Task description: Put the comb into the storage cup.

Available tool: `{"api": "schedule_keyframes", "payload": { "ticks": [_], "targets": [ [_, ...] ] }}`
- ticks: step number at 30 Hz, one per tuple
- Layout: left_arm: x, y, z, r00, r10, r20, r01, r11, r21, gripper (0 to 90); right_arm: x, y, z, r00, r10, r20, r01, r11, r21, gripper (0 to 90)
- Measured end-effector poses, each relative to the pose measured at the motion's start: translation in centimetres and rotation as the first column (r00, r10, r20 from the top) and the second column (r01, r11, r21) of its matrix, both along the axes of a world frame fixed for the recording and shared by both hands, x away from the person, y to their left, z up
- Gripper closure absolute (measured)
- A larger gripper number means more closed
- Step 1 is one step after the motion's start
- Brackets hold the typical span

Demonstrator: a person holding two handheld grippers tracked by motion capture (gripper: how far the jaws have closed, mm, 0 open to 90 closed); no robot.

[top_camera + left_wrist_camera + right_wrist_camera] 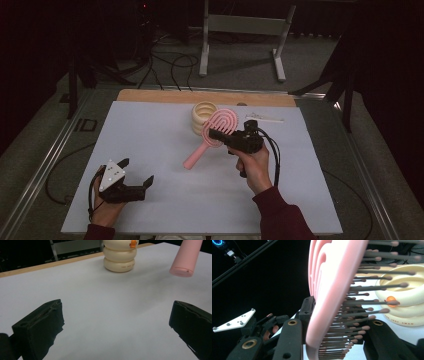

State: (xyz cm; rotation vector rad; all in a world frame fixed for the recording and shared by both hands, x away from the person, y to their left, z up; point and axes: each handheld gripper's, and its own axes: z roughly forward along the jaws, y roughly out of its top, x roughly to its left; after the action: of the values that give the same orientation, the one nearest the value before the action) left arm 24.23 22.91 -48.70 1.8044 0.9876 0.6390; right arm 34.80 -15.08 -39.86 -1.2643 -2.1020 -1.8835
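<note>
A pink hairbrush [220, 125] hangs tilted above the middle of the white sheet [150, 135], handle pointing down toward the front left. My right gripper [216, 134] is shut on its head. In the right gripper view the jaws clamp the brush [334, 290] from both sides, bristles pointing right. A cream ribbed ring holder [202, 116] stands just behind it, with a small orange bead [390, 300] at its rim. My left gripper [137, 171] stands open low at the front left with nothing between its jaws. In the left gripper view [117, 312] the handle end [186, 257] and holder [120, 257] lie ahead.
A small white object [265, 118] lies at the back right of the sheet. The table's wooden edge [165, 95] runs along the back. Beyond it, on the floor, stand a metal frame [240, 25] and loose cables [170, 62].
</note>
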Motion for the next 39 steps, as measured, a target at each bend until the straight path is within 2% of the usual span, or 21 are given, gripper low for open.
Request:
{"api": "schedule_keyframes", "payload": {
  "ticks": [11,17,19,29,39],
  "targets": [
    [-1.3,1.5,-0.6,0.9995,0.031,0.008,-0.03,0.9992,-0.026,0.1,0.1,0.0,0.0,1.0,-0.005,0.005,0.005,1.0,0.01,63.6],
    [-1.6,1.8,-0.7,0.999,0.041,0.018,-0.041,0.999,-0.016,0.1,0.3,0.0,0.0,0.9999,-0.012,0.005,0.012,1.0,0.022,63.6],
    [-1.4,2.0,-0.9,0.9988,0.047,0.013,-0.047,0.9981,-0.039,0.1,0.4,-0.1,0.0,0.9999,-0.013,0.009,0.013,1.0,0.028,63.6],
    [-1.6,2.8,-0.9,0.9958,0.088,0.024,-0.086,0.9936,-0.074,0.1,0.4,-0.3,0.2,0.9995,-0.025,0.018,0.024,0.999,0.035,63.6],
    [-1.5,2.6,-1.0,0.9955,0.091,0.028,-0.089,0.9943,-0.059,0.1,0.5,0.4,1.3,0.9991,-0.017,0.037,0.016,0.999,0.031,63.6]
  ]
}}
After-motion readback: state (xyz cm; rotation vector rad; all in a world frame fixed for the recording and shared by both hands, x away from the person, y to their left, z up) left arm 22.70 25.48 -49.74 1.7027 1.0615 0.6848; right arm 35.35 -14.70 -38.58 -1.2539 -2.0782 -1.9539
